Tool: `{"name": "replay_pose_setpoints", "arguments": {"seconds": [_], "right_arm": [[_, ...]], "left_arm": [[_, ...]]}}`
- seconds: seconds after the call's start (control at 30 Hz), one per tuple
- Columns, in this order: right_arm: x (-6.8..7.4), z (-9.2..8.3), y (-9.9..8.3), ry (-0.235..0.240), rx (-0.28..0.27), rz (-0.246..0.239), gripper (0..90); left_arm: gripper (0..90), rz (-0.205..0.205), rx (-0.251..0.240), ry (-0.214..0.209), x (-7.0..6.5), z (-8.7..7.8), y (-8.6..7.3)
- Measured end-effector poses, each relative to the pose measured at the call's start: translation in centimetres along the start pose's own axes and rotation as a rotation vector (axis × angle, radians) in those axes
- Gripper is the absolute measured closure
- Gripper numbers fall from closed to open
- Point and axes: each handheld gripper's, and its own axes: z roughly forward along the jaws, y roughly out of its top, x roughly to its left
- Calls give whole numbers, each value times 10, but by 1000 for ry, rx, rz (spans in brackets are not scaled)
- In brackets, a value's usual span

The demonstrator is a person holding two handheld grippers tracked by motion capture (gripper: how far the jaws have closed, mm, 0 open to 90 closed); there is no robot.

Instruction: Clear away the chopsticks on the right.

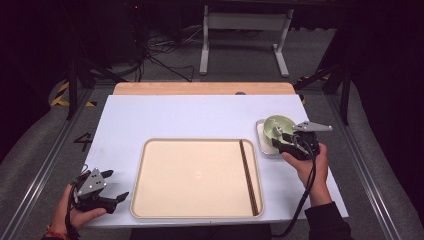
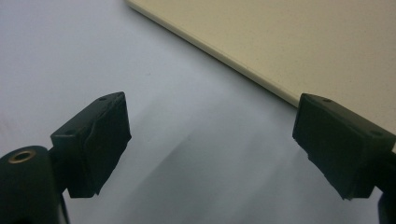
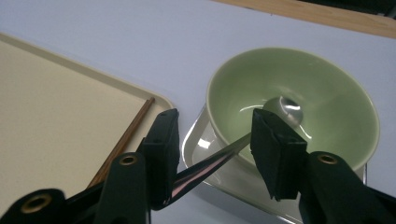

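Observation:
A pale green bowl (image 1: 276,123) (image 3: 327,88) sits in a small shiny dish (image 1: 263,143) (image 3: 200,145) at the table's right side. A metal spoon (image 3: 219,156) lies with its head in the bowl and its handle leaning out over the rim. My right gripper (image 1: 286,136) (image 3: 215,116) is at the bowl's near side, open, its jaws standing apart on either side of the spoon handle. A large beige tray (image 1: 195,141) (image 2: 303,42) (image 3: 46,107) holds a pair of dark chopsticks (image 1: 248,175) (image 3: 126,140) along its right edge. My left gripper (image 1: 116,184) (image 2: 212,100) rests open and empty beside the tray's near left corner.
The white tabletop (image 1: 175,115) stretches behind the tray, with a wooden strip (image 1: 200,88) along its far edge. A grey table frame (image 1: 245,30) and cables stand on the floor beyond. The table's right edge runs close by the dish.

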Motion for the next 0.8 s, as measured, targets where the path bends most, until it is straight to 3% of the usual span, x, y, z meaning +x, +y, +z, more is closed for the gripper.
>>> {"name": "replay_pose_setpoints", "arguments": {"seconds": [0.13,0.23,0.3,0.8], "right_arm": [[-2,0,-5,2,44,-10,549],[-5,-4,-8,-7,60,-21,608],[-10,-7,-9,-33,69,-27,635],[-37,-7,-17,-28,102,41,776]], "left_arm": [[120,-2,4,0,0,0,-1],[120,2,3,-2,0,0,-1],[120,3,5,-4,0,1,-1],[118,12,5,-15,-2,1,0]]}}
